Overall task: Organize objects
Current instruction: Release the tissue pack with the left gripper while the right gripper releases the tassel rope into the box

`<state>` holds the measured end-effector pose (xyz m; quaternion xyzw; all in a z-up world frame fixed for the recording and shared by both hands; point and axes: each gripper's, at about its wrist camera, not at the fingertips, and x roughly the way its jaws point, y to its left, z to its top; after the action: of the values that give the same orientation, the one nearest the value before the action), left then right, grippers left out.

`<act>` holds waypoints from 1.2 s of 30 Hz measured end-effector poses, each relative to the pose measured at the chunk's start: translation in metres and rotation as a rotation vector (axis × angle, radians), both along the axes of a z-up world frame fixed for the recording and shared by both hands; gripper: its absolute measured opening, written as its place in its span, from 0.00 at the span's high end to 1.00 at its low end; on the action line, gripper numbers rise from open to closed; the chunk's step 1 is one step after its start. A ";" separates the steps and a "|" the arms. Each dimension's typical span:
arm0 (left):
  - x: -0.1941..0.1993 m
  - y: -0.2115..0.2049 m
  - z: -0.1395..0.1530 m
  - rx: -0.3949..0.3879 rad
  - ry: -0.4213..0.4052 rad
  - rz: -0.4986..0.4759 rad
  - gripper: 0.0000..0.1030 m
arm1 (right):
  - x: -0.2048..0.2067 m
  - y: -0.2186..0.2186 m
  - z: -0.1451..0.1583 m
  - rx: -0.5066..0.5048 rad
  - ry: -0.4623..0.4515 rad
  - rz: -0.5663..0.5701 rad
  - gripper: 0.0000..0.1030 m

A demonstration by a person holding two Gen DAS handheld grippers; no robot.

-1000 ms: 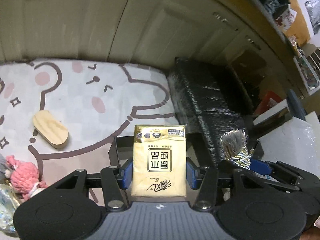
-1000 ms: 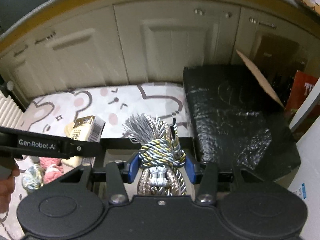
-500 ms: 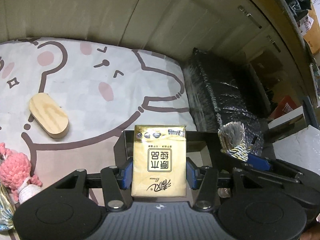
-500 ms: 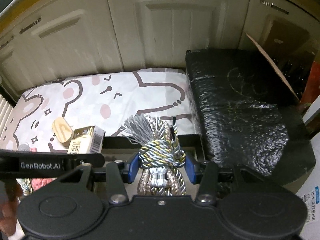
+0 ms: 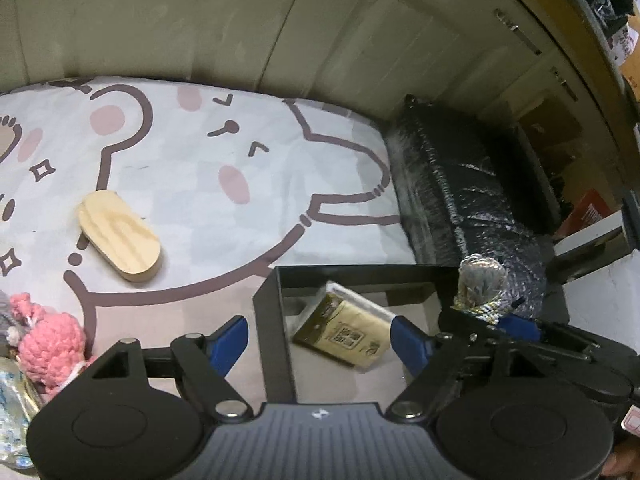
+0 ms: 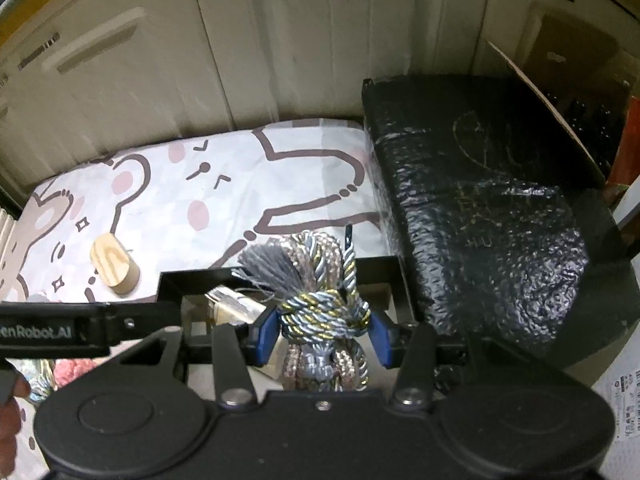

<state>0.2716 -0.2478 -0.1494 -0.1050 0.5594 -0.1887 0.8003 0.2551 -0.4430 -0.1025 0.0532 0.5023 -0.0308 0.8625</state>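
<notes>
Cream cabinet doors (image 5: pixel 360 80) stood behind a cloth (image 5: pixel 240 168) printed with cartoon bears and brown outlines, spread over the counter. Beside it lay a bundle wrapped in black plastic (image 6: pixel 480 208). A black open tray (image 5: pixel 276 320) sat at the cloth's near edge. The left gripper (image 5: pixel 318 340) hung over the tray, its blue-padded fingers (image 5: pixel 234 338) having just been opening, now well apart and pressing on nothing. Between them a yellow tissue pack (image 5: pixel 346 330) lay tilted in the tray, free of the pads; its printed label was too blurred to read. The right gripper (image 6: pixel 322 338) was closed on a knotted rope tassel (image 6: pixel 320 308) of grey, silver and gold cord, held above the same tray. The white lettering "enRobot.AI" showed on the left gripper's arm in the right wrist view. An oval wooden block (image 5: pixel 120 236) and a pink crocheted toy (image 5: pixel 54 338) rested on the cloth.
</notes>
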 end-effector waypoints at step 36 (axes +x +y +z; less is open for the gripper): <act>0.013 0.019 -0.011 0.071 0.031 0.008 0.24 | 0.019 0.035 -0.032 0.001 0.179 0.171 0.53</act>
<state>0.2843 -0.2291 -0.1600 -0.0817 0.5778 -0.1638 0.7954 0.2740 -0.4082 -0.1345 0.0079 0.5801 0.0386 0.8136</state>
